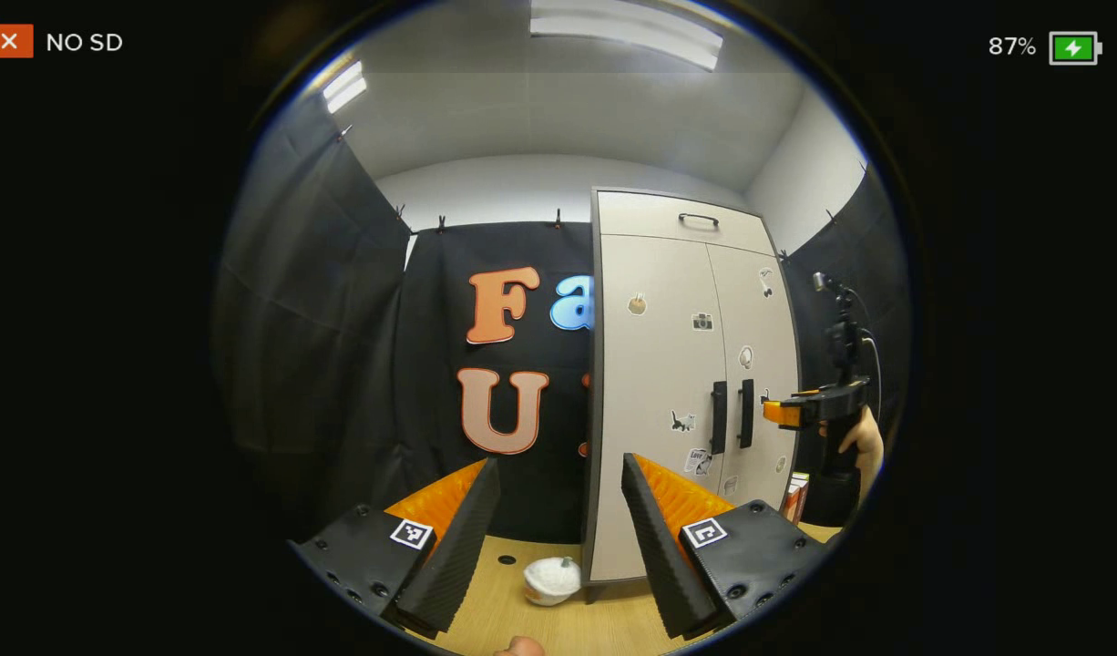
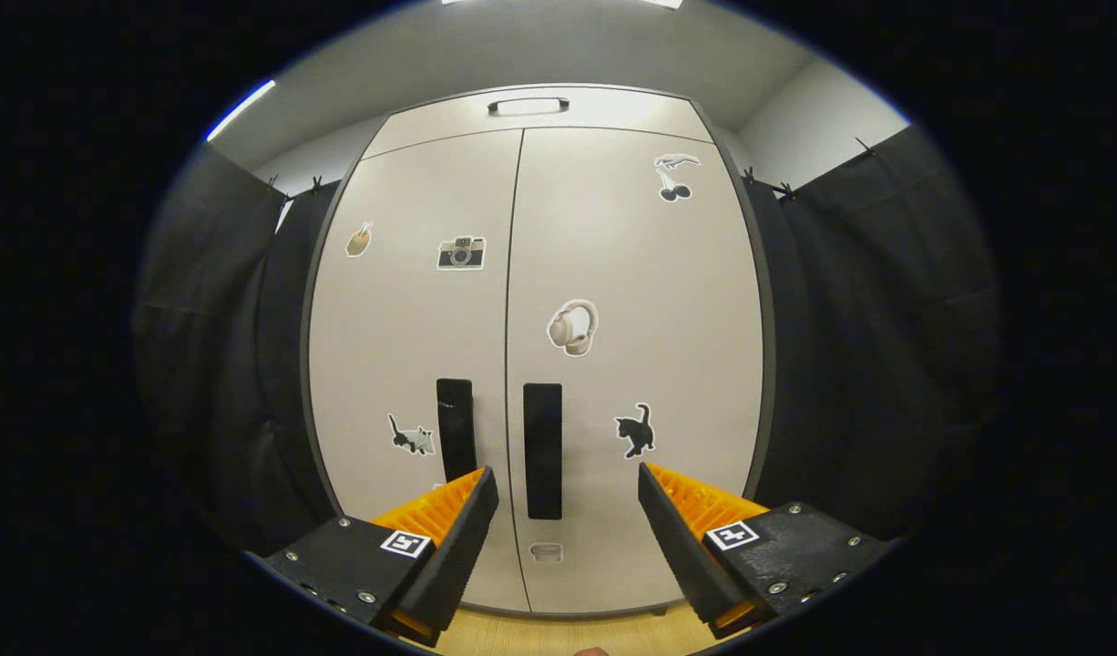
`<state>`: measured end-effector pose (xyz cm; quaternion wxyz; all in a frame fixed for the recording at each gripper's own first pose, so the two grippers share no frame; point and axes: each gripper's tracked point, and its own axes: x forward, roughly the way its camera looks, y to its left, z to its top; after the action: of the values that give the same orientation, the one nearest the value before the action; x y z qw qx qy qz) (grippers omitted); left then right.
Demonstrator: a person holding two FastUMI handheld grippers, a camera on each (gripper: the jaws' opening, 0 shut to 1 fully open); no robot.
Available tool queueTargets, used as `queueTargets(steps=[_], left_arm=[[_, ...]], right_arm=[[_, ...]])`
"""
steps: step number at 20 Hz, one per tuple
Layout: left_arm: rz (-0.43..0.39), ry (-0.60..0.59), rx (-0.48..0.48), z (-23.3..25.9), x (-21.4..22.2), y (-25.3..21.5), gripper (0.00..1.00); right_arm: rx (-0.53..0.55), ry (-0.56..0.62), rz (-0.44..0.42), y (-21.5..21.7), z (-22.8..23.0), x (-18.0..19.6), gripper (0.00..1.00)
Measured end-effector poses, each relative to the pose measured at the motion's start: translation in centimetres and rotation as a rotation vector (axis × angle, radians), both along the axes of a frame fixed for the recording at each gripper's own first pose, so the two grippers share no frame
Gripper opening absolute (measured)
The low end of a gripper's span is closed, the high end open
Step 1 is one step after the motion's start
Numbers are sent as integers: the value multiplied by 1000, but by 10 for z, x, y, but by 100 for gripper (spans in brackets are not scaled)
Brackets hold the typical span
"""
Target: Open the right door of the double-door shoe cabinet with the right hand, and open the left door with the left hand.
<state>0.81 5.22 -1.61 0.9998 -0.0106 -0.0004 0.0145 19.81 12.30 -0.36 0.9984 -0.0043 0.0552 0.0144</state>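
Shoe cabinet (image 2: 540, 346) standing upright on the wooden table (image 1: 558, 620), toward its far right part, both doors closed. Right door (image 2: 631, 364) and left door (image 2: 413, 346) meeting at a thin centre seam, each with a dark vertical handle beside it: right handle (image 2: 542, 451), left handle (image 2: 456, 428). A separate top panel with a horizontal handle (image 2: 527, 105) above the doors.

Stickers scattered over the doors: a camera (image 2: 461, 252), headphones (image 2: 573, 327), a black cat (image 2: 637, 430), a second cat (image 2: 411, 437), cherries (image 2: 673, 175). No readable brand or writing on any of them; a small sticker low on the left door in the left gripper view too small to read.

Right gripper (image 2: 568, 497) facing the cabinet front close up, fingers spread wide apart, holding nothing, the right handle showing between the fingertips but apart from them.

Left gripper (image 1: 560, 483) farther back and off to the cabinet's left side, fingers likewise wide apart and holding nothing. Small white bowl-like object (image 1: 551, 580) on the table just beside the cabinet's near left corner. Person's hand (image 1: 864, 446) at the right of the left gripper view, holding the right gripper in front of the doors.
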Motion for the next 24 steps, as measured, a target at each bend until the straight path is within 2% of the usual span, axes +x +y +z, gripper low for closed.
queueTargets(steps=[6, 9, 13, 20, 24], left_arm=[[25, -8, 22, 0, 0, 12, 81], [33, -6, 23, -1, 2, 17, 81], [37, 2, 19, -6, 5, 20, 81], [45, 9, 35, -11, 6, 24, 81], [52, 18, 38, -14, 6, 24, 81]], right_arm=[[4, 13, -34, 5, -8, 42, 94], [4, 13, -43, 9, -11, 57, 89], [15, 44, -38, 13, -24, 72, 76], [53, 71, -32, 18, -37, 84, 41], [59, 67, -38, 18, -38, 84, 31]])
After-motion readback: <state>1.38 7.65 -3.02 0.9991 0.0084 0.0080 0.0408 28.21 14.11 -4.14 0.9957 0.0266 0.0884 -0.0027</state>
